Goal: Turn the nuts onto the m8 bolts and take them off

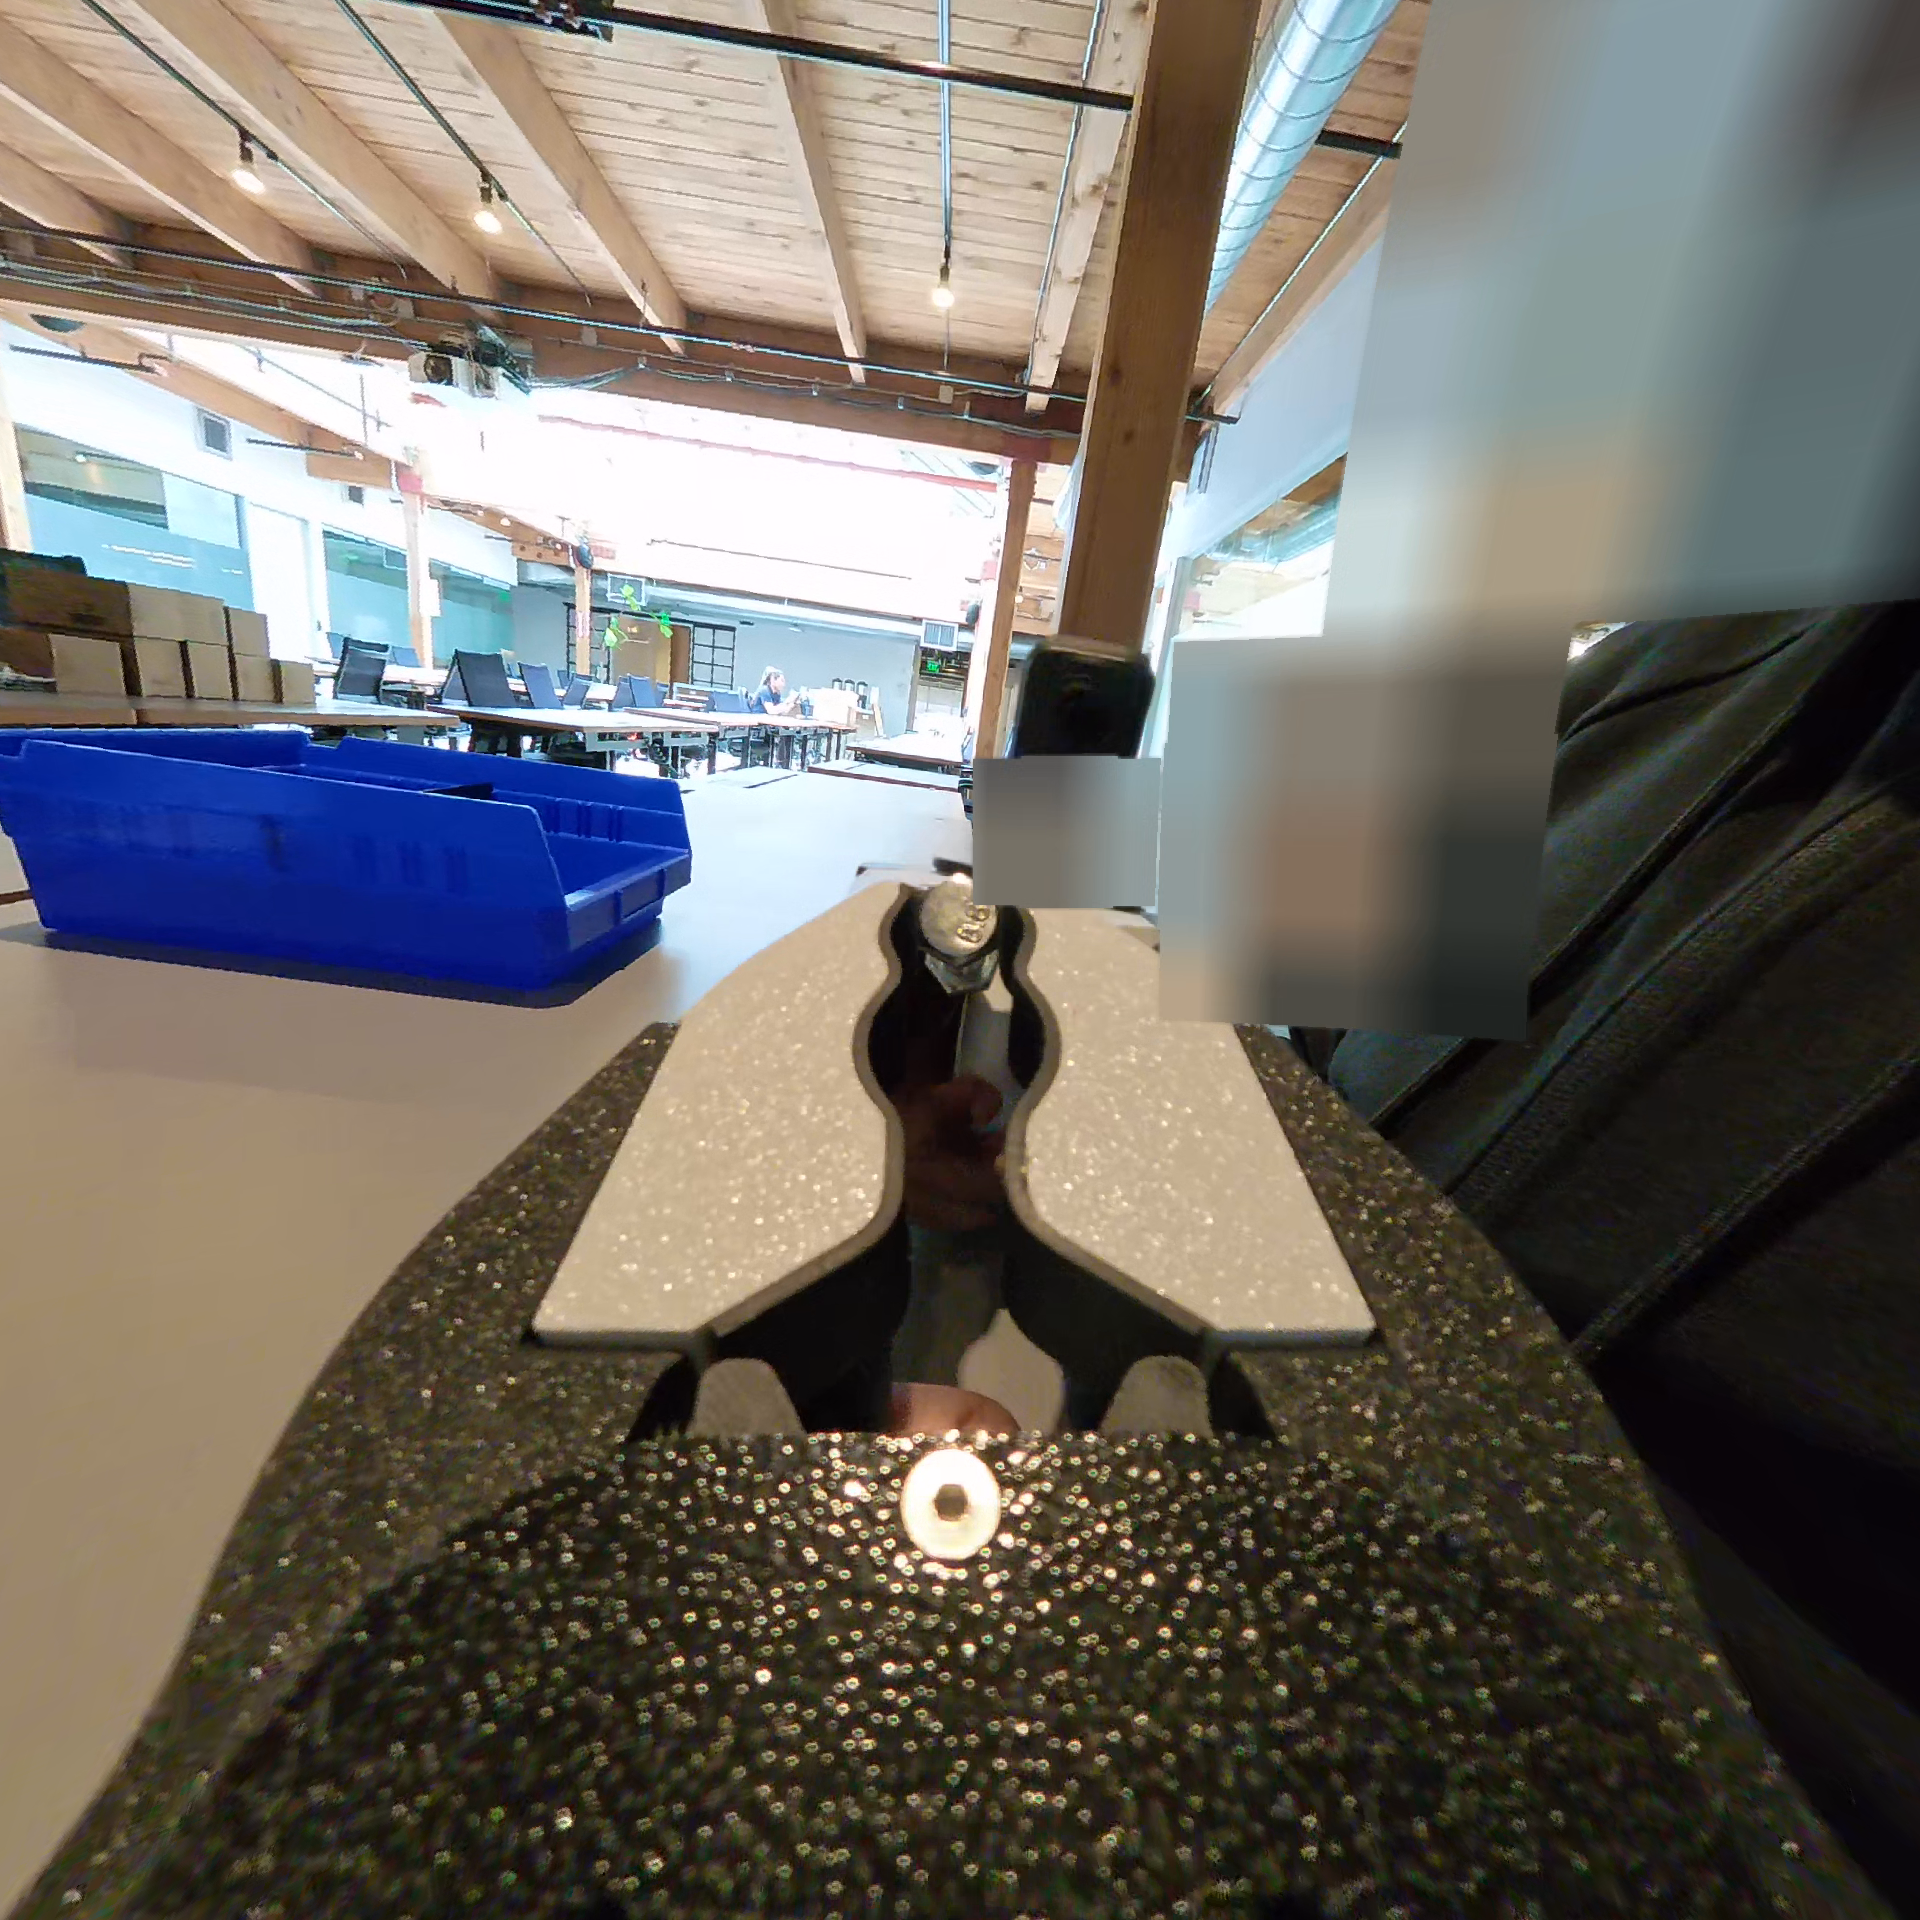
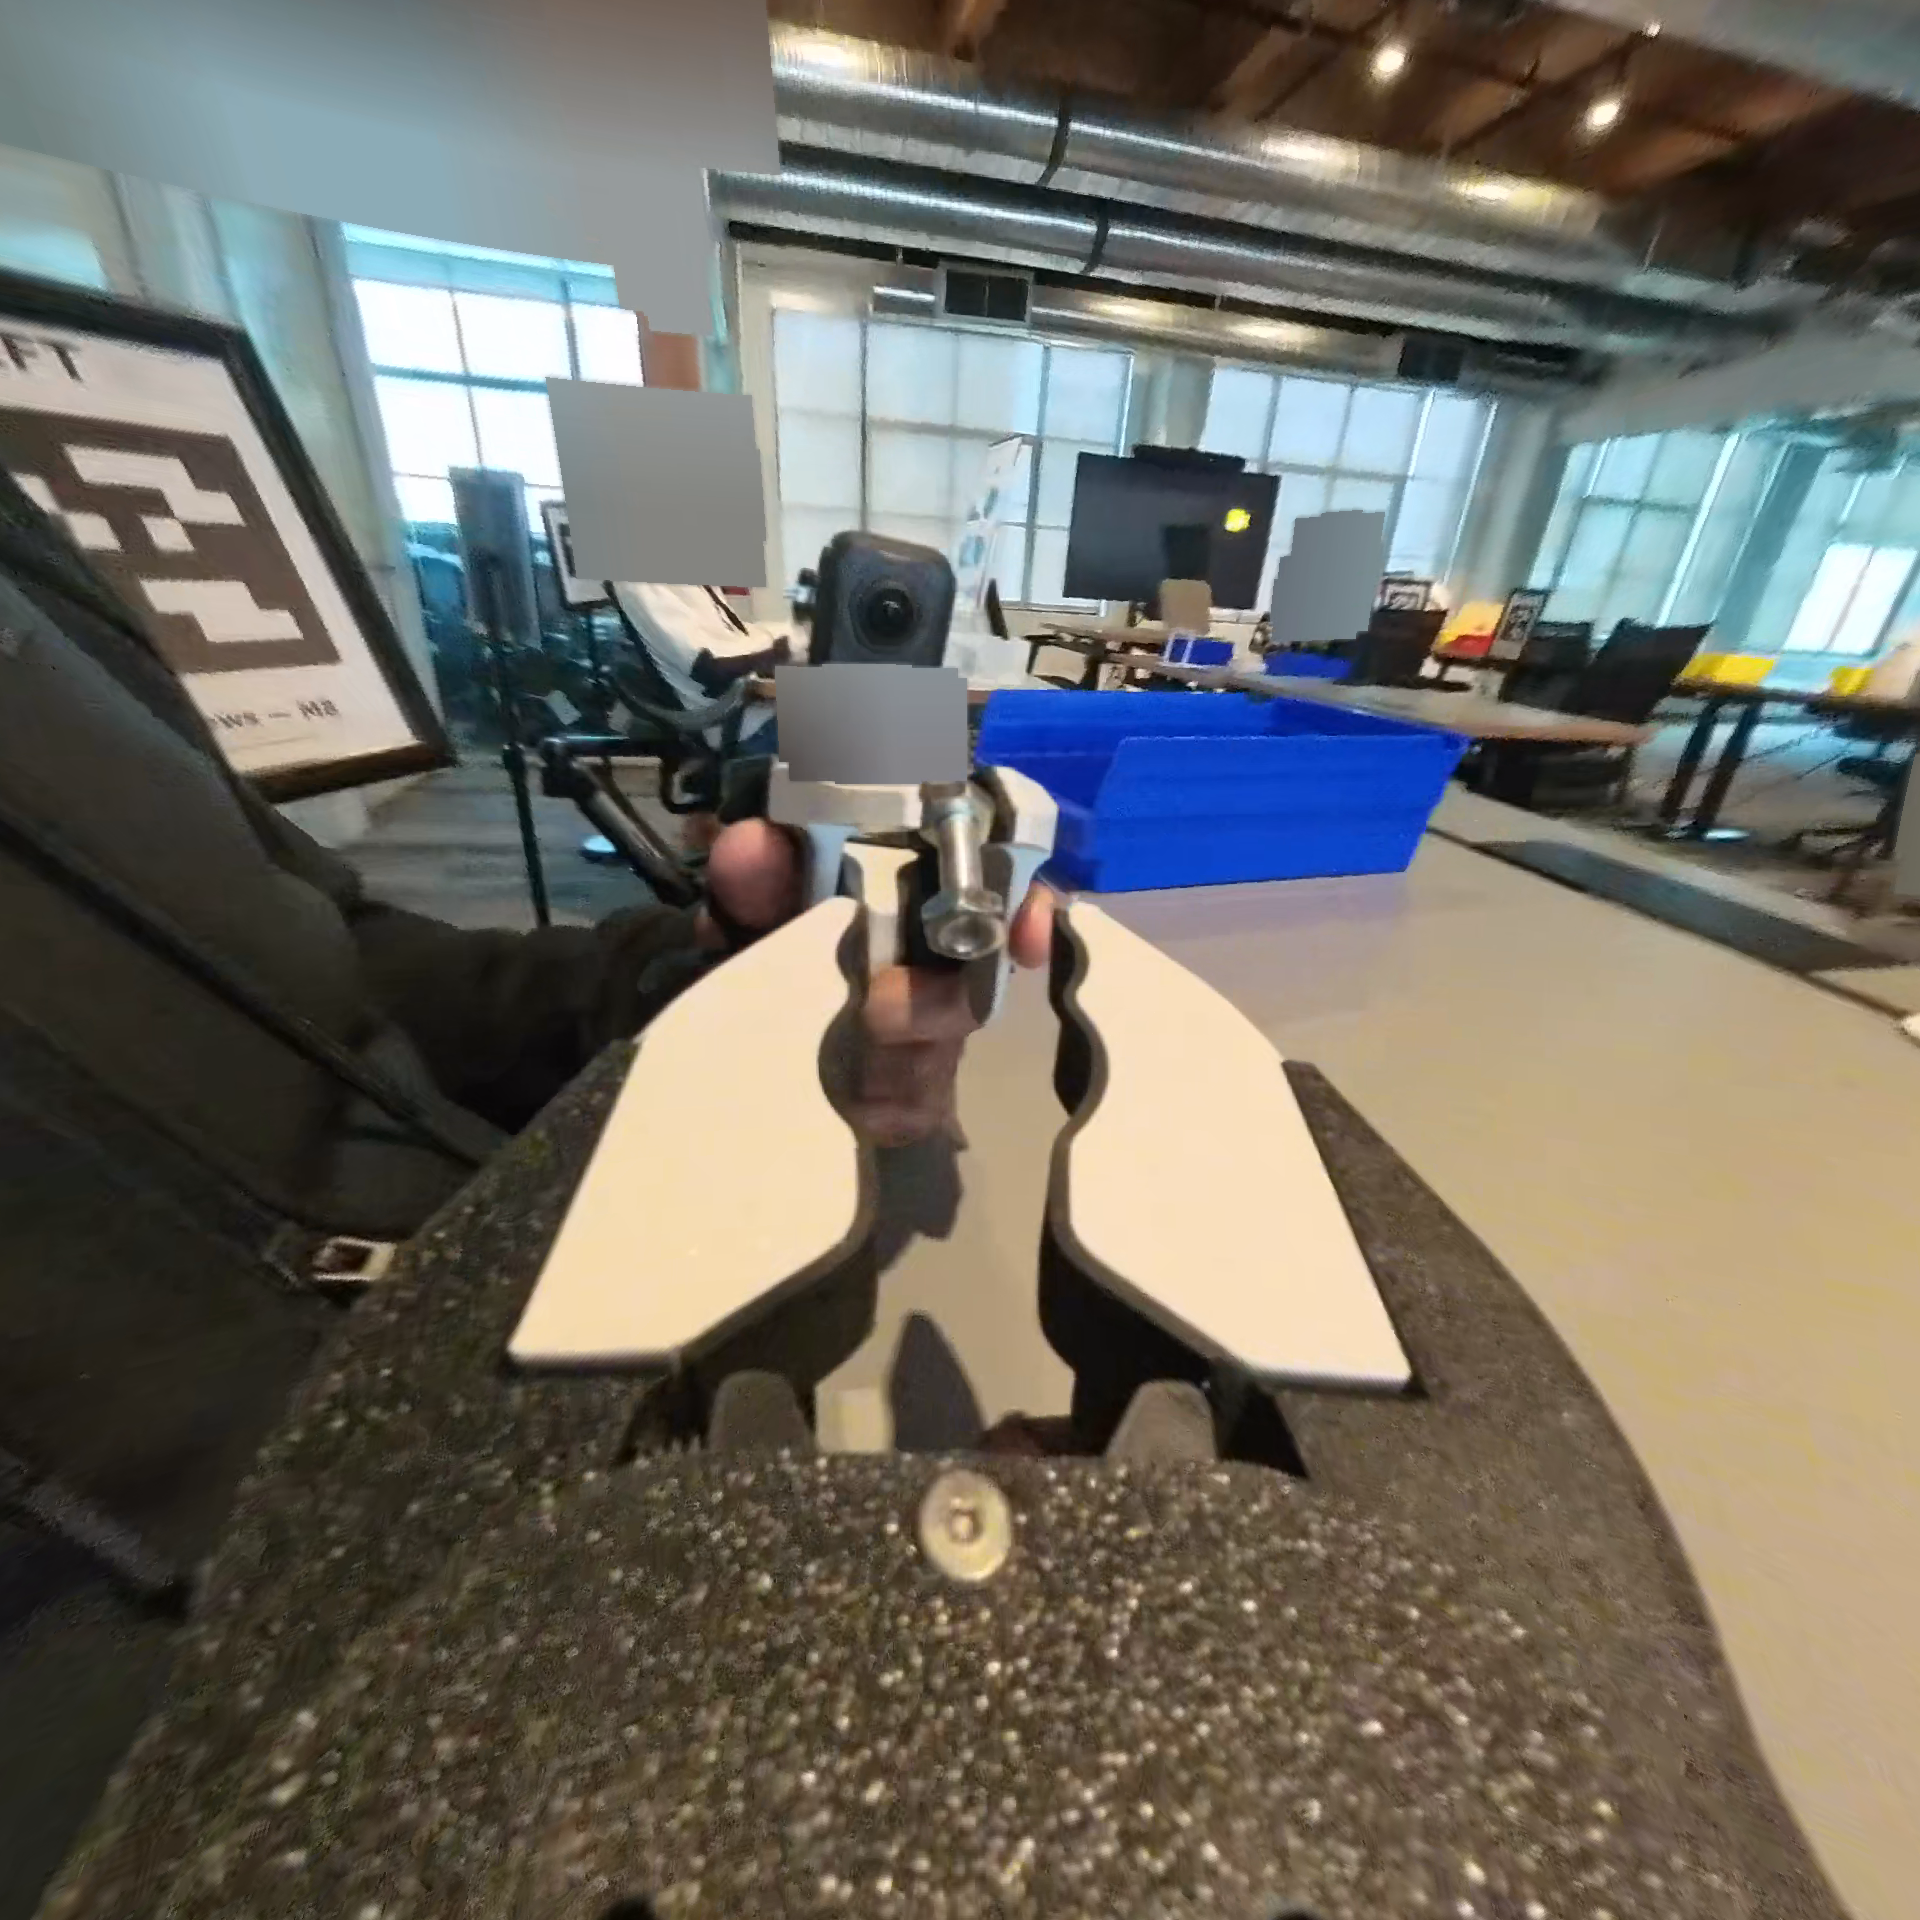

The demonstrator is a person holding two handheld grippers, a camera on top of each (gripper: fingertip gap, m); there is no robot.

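Where the left gripper (image 1: 958, 909) grips, left wrist view: my jaws are clamped together on the bolt (image 1: 961, 923), held in the air to the right of the blue bin (image 1: 312, 862) and nearer me than it
Bolt, same view: only its shiny end and a hex shape show between my tips; the thread is hidden, so I cannot judge the nut's seating from here
Risk at the left tips: the hold is on a small round part at the very tips; a twist from the other side could spin or tilt the bolt in my grip
Table (image 1: 208, 1143): it lies below, in front of the bin; a dropped part would likely land there and roll

Right gripper (image 2: 951, 925), right wrist view: my jaws are apart, one tip on each side of the nut (image 2: 956, 928), seemingly not yet pressing it
Nut: it sits at the near end of the bolt (image 2: 961, 852), in front of the blue bin (image 2: 1247, 810) and left of its middle
Risk of closing off-centre: I might pinch the corners, not the flats, and slip
Risk of cross-threading: I judge it likely if my axis tilts against the bolt's
Risk of dropping: so near the thread's end, the nut could fall when unscrewed
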